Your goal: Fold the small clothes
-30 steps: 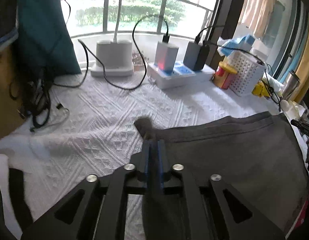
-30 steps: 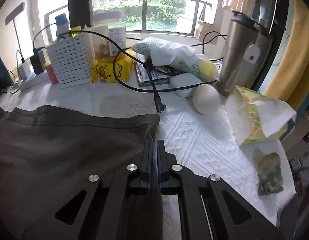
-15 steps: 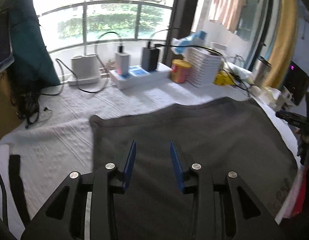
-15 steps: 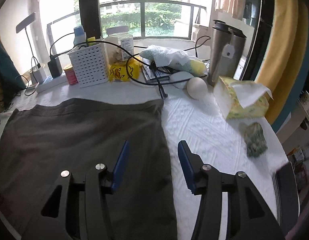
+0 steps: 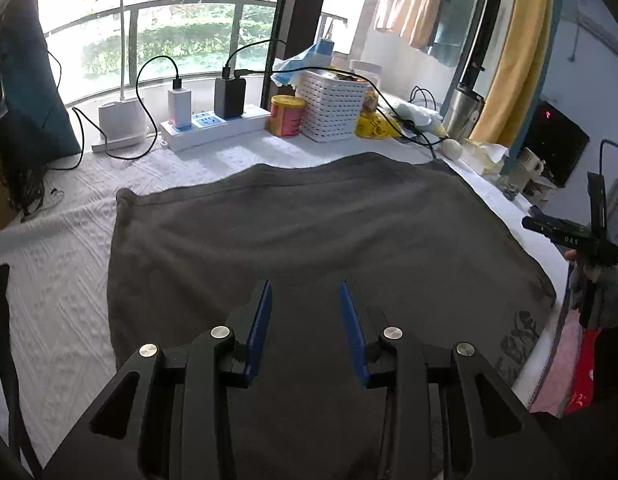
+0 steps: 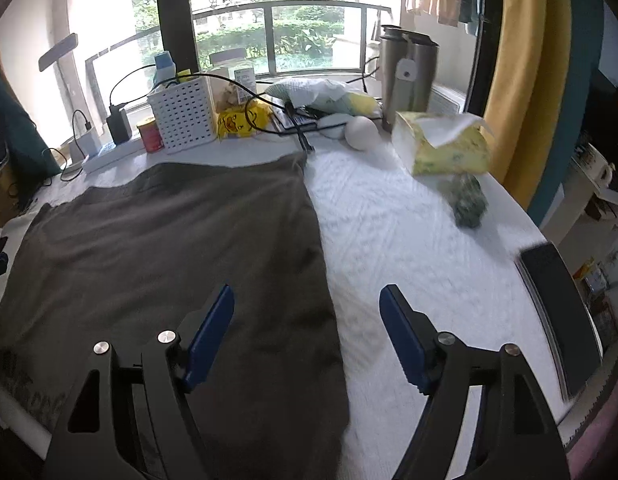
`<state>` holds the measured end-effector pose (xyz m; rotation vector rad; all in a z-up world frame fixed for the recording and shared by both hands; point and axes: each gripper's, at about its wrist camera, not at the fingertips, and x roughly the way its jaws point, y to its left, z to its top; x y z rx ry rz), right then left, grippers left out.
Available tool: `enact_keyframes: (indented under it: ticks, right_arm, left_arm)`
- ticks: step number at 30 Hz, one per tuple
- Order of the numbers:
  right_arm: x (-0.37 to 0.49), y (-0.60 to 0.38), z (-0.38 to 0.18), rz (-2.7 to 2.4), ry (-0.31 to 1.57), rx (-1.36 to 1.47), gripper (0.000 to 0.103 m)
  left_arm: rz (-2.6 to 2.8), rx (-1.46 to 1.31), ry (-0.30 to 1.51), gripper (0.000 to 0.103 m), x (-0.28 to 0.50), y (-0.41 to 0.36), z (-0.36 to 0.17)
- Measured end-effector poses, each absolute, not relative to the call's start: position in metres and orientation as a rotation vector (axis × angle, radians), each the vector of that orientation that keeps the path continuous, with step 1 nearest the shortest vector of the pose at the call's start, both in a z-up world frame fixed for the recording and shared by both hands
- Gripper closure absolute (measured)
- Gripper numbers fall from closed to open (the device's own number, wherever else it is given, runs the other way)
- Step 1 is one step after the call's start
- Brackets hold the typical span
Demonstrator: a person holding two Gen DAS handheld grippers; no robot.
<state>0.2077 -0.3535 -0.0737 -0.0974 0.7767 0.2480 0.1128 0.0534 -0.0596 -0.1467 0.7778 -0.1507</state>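
1. Now the dark grey-brown garment (image 5: 309, 232) lies spread flat on the white textured table cover (image 5: 61, 280), its far hem running across the table toward the window.
2. Above its near part the left gripper (image 5: 305, 312) hangs with its blue pads (image 5: 261, 320) set moderately apart. Its jaws have just been opening, and nothing is between them; only cloth shows below the gap.
3. At the right edge of the left view a gloved hand (image 5: 601, 296) grips the other tool's black frame, just off the garment's right side.
4. From the right wrist view, the right gripper (image 6: 305, 312) stands wide, jaws having just been opening, with nothing clamped. Its left pad (image 6: 213, 328) sits over the garment (image 6: 169, 248) and its right pad over bare white cover (image 6: 409, 240); the garment's right edge runs between the two.
5. A printed mark shows faintly at the garment's near corner.
6. Beyond the far hem, well apart from both claws, stand a white perforated basket (image 6: 185, 116), a red and yellow can (image 5: 285, 116), a power strip (image 5: 213, 128) with chargers plugged in, a steel tumbler (image 6: 405, 76) and a yellow tissue pack (image 6: 445, 144).
7. A white egg-shaped object (image 6: 361, 132) lies near the garment's far right corner, and a dark flat device (image 6: 557, 304) rests at the table's right edge.
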Motion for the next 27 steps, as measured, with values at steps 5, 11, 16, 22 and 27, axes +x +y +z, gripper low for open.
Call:
enact_keyframes:
  ticks: [5,11,16,22,27]
  right_arm:
    - [0.183,-0.371,-0.078,0.218,0.799,-0.098,0.028]
    - [0.151,-0.379,-0.09,0.23,0.835,-0.067,0.027]
    - [0.129,-0.373,-0.105,0.272,0.888,-0.029,0.027]
    - [0.111,-0.369,-0.109,0.282,0.917,0.012,0.016]
    - [0.098,-0.354,-0.121,0.317,0.955,0.021,0.015]
  left_arm:
    - [-0.164,-0.151,0.775,0.064,0.096,0.047,-0.061]
    - [-0.173,-0.138,0.782,0.064,0.082,0.037,-0.066]
    - [-0.192,-0.137,0.791,0.064,0.077,0.029,-0.073]
    - [-0.175,-0.139,0.779,0.064,0.071,0.038,-0.072]
    - [-0.117,-0.163,0.763,0.064,0.063,0.06,-0.069]
